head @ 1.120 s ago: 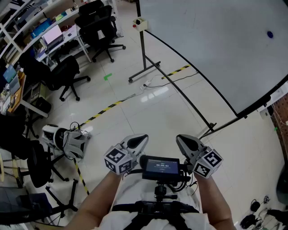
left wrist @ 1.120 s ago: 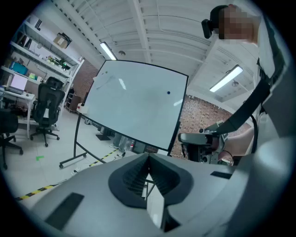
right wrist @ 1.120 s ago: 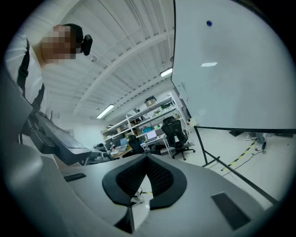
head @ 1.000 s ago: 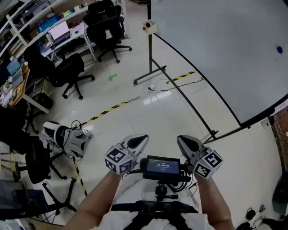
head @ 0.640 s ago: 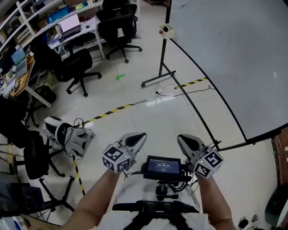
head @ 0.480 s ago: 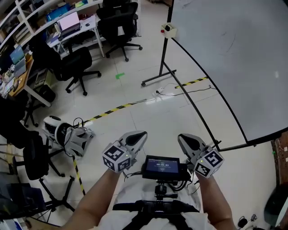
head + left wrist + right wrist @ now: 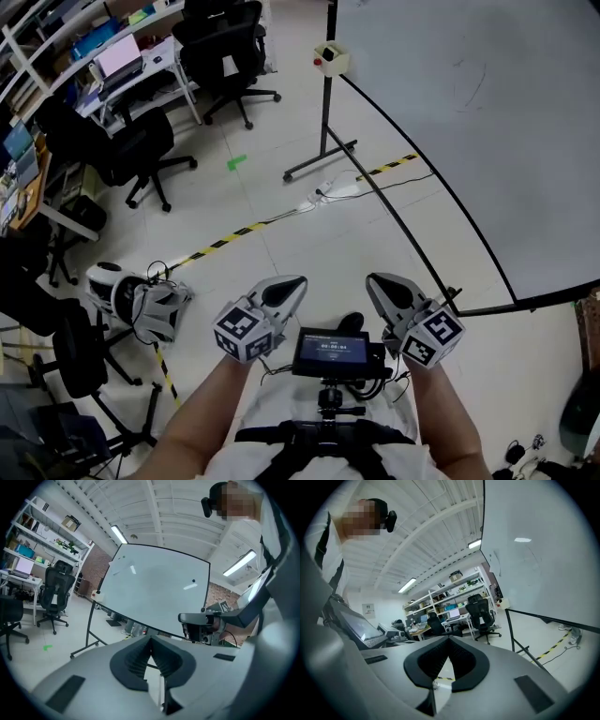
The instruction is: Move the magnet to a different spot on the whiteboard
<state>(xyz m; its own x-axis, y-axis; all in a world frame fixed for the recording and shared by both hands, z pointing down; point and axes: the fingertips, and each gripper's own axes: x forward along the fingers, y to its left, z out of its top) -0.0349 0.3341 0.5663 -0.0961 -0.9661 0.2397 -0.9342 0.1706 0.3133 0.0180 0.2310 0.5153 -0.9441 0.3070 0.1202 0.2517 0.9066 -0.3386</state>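
Both my grippers hang low in front of the whiteboard (image 7: 487, 112), well apart from it. My left gripper (image 7: 284, 292) is shut tight, with nothing in it. My right gripper (image 7: 386, 292) is shut tight too, and it is empty as well.

The magnet (image 7: 193, 581) is a little dark dot on the whiteboard, over by its right edge in the left gripper view. In my head view I can't see the magnet at all. Only the lower part of the whiteboard shows there.

I think the job has not begun yet. I have to get up close to the whiteboard first.

Here is what could go wrong. If I reach the magnet with my jaws shut, I will only bump it. It could slide away or drop off the whiteboard. So I must open up first.

The magnet is small, so I could miss it if I don't look up at it.

A power strip (image 7: 330, 193) lies on the floor by the whiteboard's foot (image 7: 319, 167). I could trip on it walking in.

If I push too hard, the whiteboard may wobble on its stand.
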